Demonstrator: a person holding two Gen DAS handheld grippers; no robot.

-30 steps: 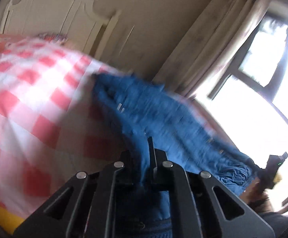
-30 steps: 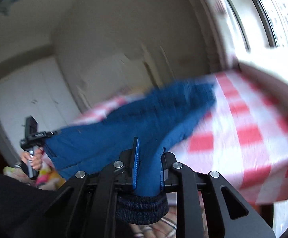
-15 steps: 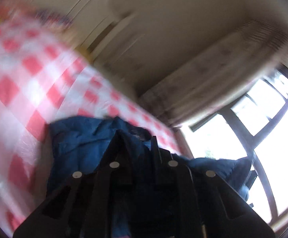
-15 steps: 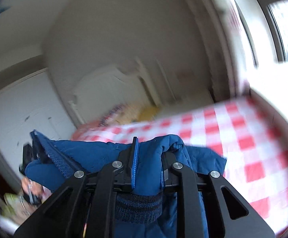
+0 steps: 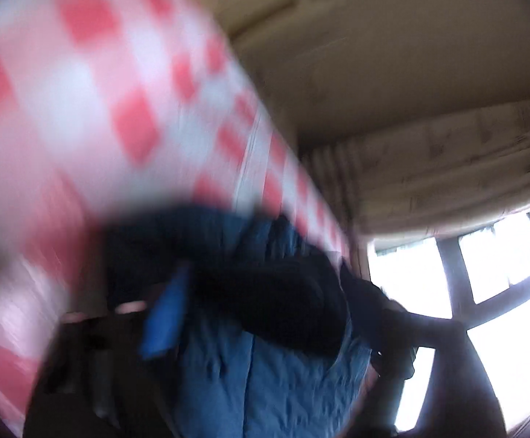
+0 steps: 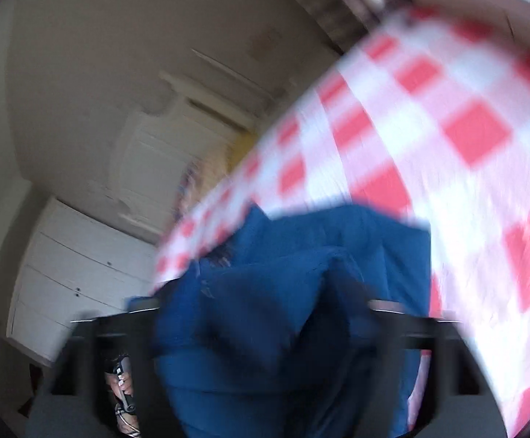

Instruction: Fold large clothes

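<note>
A large blue garment (image 5: 265, 376) with a dark lining (image 5: 275, 303) fills the lower middle of the blurred left wrist view and hides most of my left gripper (image 5: 177, 314); a blue finger pad (image 5: 164, 323) shows beside the cloth. In the right wrist view the same blue garment (image 6: 283, 310) is bunched over my right gripper (image 6: 265, 325) and hides its fingers. Only the black gripper bodies show at the sides. The garment lies against the red-and-white checked bed cover (image 5: 82, 116), which also shows in the right wrist view (image 6: 447, 146).
A curtain (image 5: 447, 168) and bright window (image 5: 483, 273) are at the right of the left wrist view. A white headboard (image 6: 162, 160) and white wardrobe (image 6: 71, 277) are at the left of the right wrist view. The other hand-held gripper (image 6: 124, 394) shows low down.
Both grippers have swung fast and tilted, carrying the blue garment toward the checked bed. The garment went from stretched out to bunched over both grippers. Both views are now motion-blurred.
</note>
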